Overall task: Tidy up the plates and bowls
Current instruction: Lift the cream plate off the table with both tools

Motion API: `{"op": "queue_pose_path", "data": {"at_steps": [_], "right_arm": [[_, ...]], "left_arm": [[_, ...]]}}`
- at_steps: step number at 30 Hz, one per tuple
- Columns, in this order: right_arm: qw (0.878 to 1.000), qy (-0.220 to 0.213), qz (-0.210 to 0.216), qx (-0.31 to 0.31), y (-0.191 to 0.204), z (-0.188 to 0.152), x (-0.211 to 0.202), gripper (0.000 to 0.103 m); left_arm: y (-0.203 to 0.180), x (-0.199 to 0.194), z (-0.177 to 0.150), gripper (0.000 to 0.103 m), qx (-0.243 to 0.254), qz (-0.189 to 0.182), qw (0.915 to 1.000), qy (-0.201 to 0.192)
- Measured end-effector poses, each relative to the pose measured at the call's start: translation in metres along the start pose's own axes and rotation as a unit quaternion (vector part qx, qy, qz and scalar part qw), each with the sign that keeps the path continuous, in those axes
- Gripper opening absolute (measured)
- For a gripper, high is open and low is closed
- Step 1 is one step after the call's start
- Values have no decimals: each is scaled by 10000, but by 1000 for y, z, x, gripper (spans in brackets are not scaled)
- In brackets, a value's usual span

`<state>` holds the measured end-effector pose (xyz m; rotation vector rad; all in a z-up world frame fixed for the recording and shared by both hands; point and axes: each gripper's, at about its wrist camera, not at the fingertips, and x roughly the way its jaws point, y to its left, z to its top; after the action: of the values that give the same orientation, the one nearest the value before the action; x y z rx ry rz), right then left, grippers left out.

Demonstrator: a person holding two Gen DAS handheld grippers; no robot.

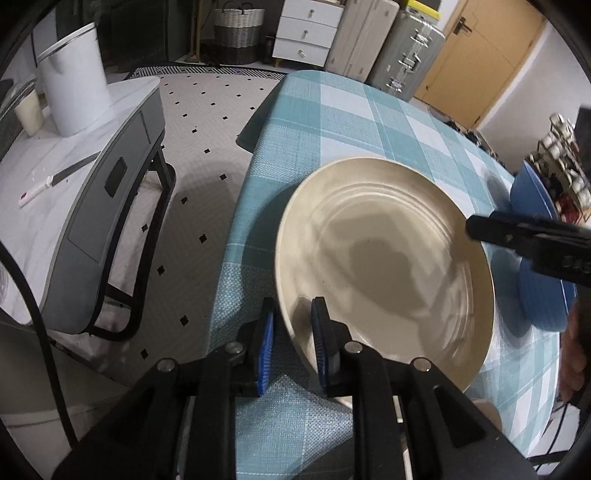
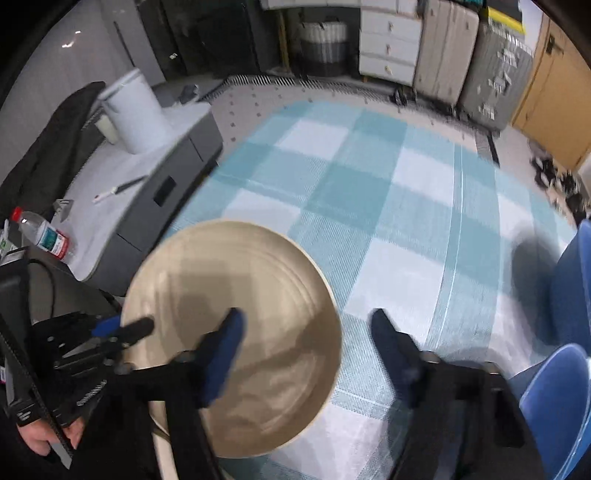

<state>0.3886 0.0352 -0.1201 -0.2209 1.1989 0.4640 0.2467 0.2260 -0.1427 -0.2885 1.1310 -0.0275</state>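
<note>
Closest in, the left gripper [image 1: 293, 328] straddled the near rim of the beige plate [image 1: 384, 258], one blue-padded finger outside the edge and the other over the inner surface; the pads looked a little apart from the rim, though the left wrist view was too steep to tell whether they were actually pinching it. That plate sat on the checked tablecloth [image 1: 332, 122], close to the table's left edge. In the right wrist view the right gripper [image 2: 306, 332] hung above the table with its jaws spread wide, the left finger over the plate [image 2: 236, 295] and the other over bare cloth [image 2: 388, 206], gripping nothing. Blue plates [image 2: 569, 280] stood to the right, partly cut off by the frame edge, and the picture was blurred there. Beyond the table's left edge stood a grey side table [image 1: 110, 184] carrying a white bin [image 1: 74, 85]. Farthest back, against the wall, were a woven basket [image 1: 238, 33], a white drawer unit [image 1: 308, 33] and suitcases [image 1: 402, 55].
</note>
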Motion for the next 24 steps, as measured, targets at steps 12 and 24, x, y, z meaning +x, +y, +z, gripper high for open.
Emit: {"op": "queue_pose_path", "data": {"at_steps": [12,24], "right_arm": [[9991,376,-154,98,-11,-15,34,36],[9993,311,-7,184,-14,-22,34,18]], "left_arm": [[0,-1,-2,17,-10,-47,10000,-37],[-1,-2,-5,16,57,-91,9999,-36]]}}
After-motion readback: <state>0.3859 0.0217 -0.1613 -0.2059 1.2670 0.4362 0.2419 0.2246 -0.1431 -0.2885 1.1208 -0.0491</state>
